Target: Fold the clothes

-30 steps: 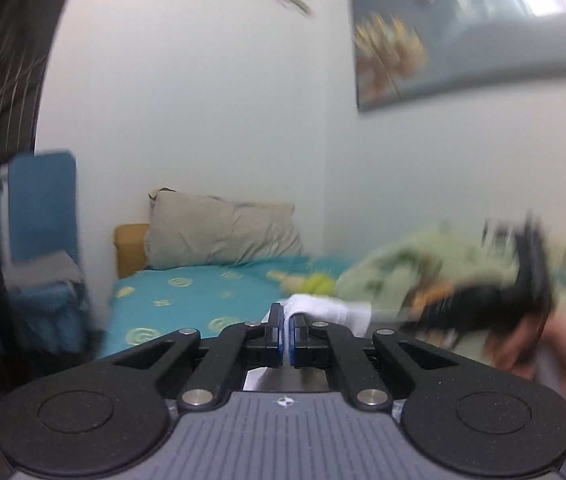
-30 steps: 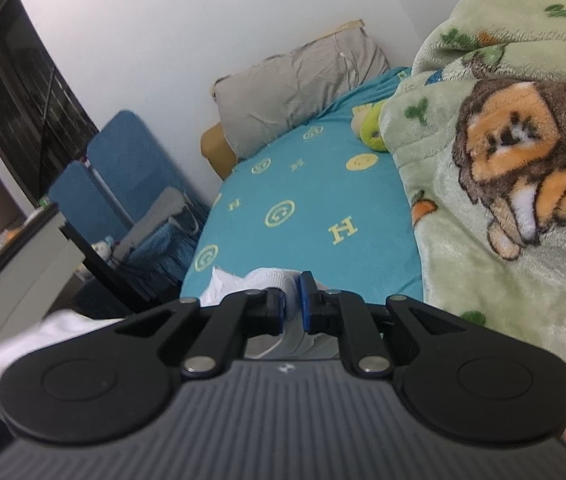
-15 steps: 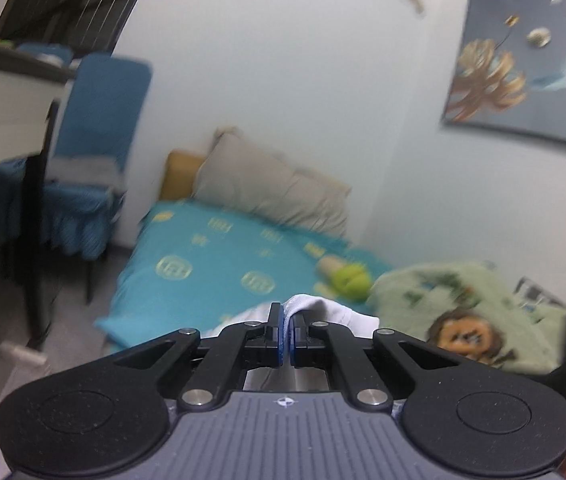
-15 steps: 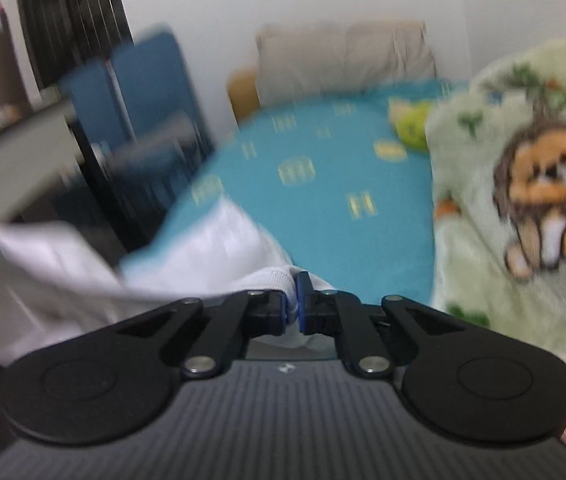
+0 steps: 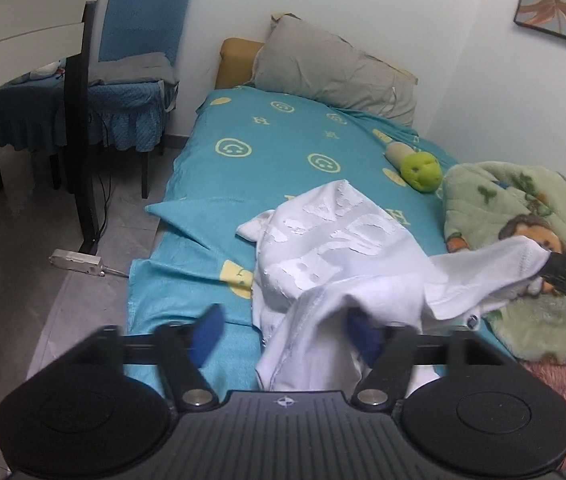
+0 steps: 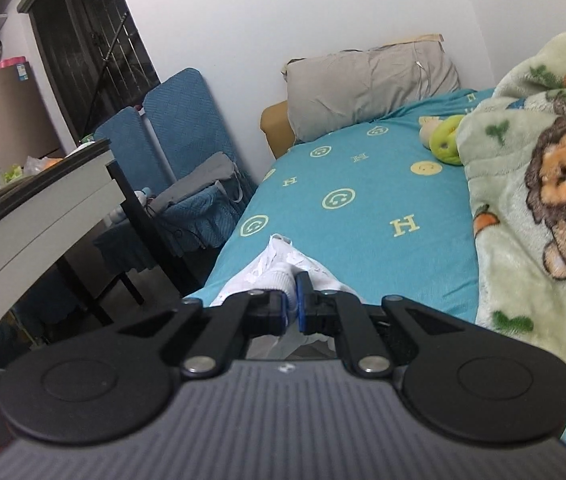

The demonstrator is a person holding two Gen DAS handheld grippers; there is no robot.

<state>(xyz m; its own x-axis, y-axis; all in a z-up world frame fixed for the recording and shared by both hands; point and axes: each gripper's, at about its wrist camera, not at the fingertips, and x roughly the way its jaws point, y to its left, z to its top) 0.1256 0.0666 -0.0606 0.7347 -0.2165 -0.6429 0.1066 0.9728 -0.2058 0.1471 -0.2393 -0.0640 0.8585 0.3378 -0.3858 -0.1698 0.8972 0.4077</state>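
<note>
A white T-shirt [image 5: 335, 248] with raised white lettering lies crumpled on the teal bed sheet [image 5: 267, 148]. My left gripper [image 5: 283, 334] is open, its blue pads [image 5: 207, 332] wide apart, and a fold of the shirt droops between them and over the right finger. In the left wrist view the right gripper [image 5: 563, 274] comes in from the right edge, pinching a corner of the shirt and lifting it. In the right wrist view that gripper [image 6: 291, 306] is shut on a bunched piece of the white T-shirt [image 6: 279, 264] at the bed's near edge.
A grey pillow [image 5: 331, 68] lies at the head of the bed, with a green plush toy [image 5: 419, 170] beside it. A green lion-print blanket [image 6: 543, 184] covers the right side. Blue-covered chairs [image 5: 139, 48] and a white desk [image 6: 31, 220] stand to the left. A power strip [image 5: 77, 261] lies on the floor.
My left gripper has opened and let go of the shirt. Both cameras have tipped down toward the bed, and the shirt now rests on the sheet. The right gripper stays shut.
</note>
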